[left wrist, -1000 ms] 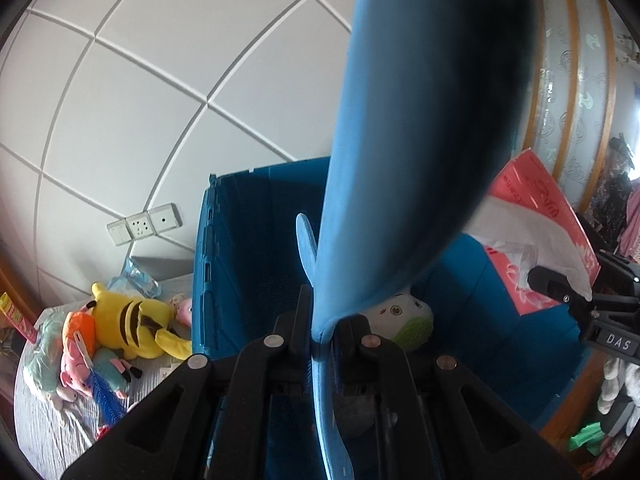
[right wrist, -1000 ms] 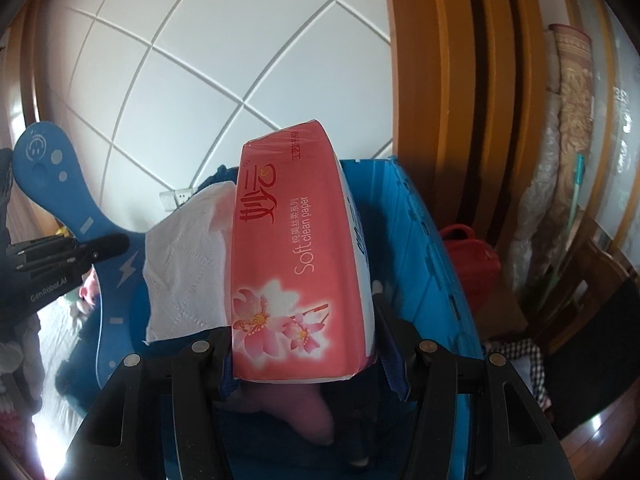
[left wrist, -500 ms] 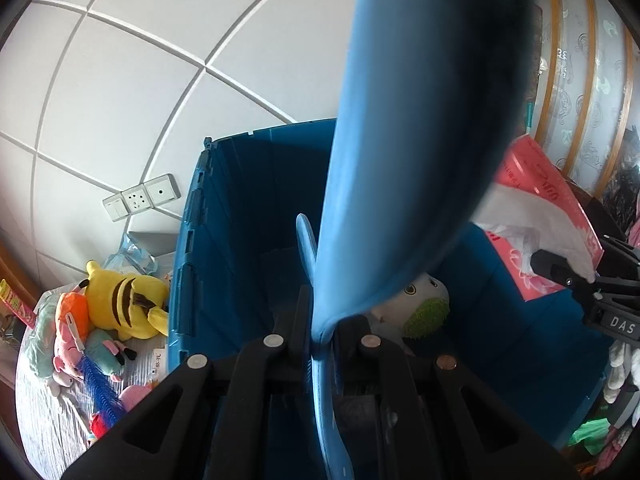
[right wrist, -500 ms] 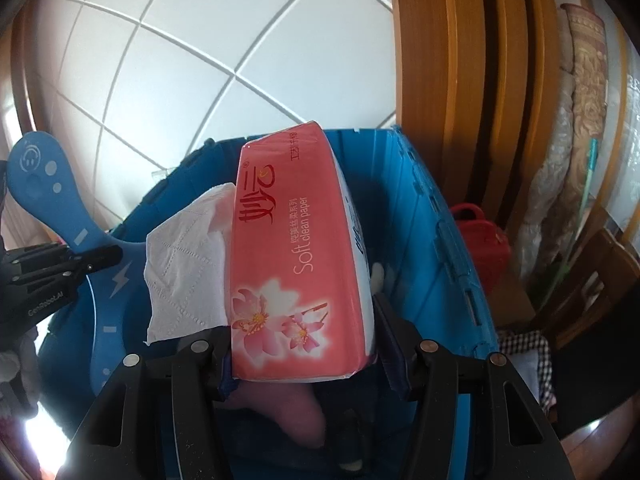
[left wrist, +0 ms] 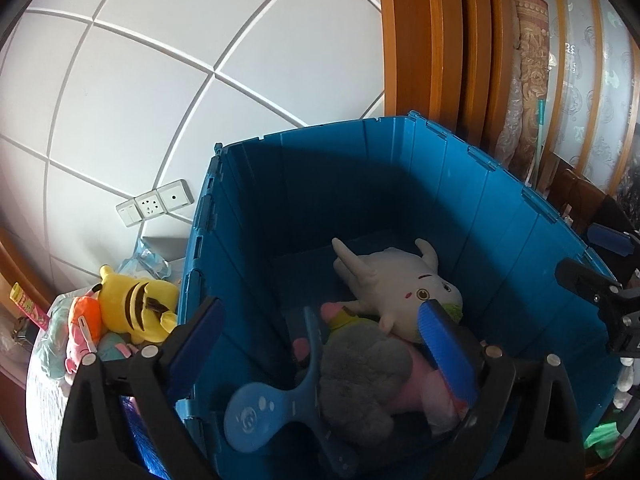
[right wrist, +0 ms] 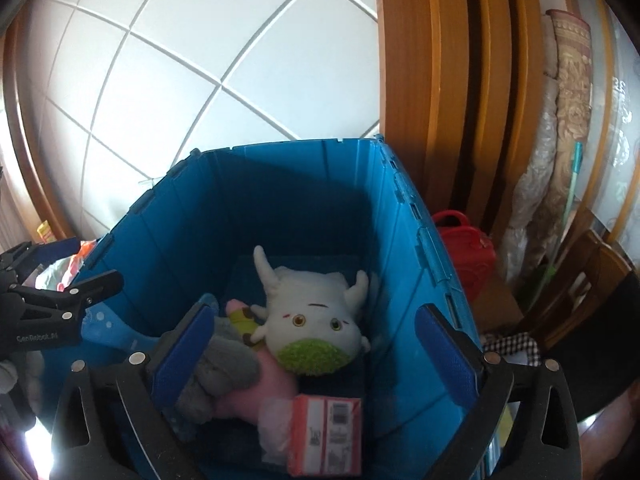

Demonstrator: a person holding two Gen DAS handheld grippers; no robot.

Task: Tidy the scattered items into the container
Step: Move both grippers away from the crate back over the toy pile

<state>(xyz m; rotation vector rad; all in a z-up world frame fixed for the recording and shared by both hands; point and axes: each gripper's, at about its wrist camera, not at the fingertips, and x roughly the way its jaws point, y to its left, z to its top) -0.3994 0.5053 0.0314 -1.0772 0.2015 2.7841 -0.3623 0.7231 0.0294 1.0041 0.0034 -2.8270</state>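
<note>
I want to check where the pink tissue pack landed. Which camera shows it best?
The right wrist view: the tissue pack lies in plain sight on the floor of the blue crate, barcode side up, in front of the white plush. The left wrist view shows at most a whitish sliver beside its own finger.
</note>
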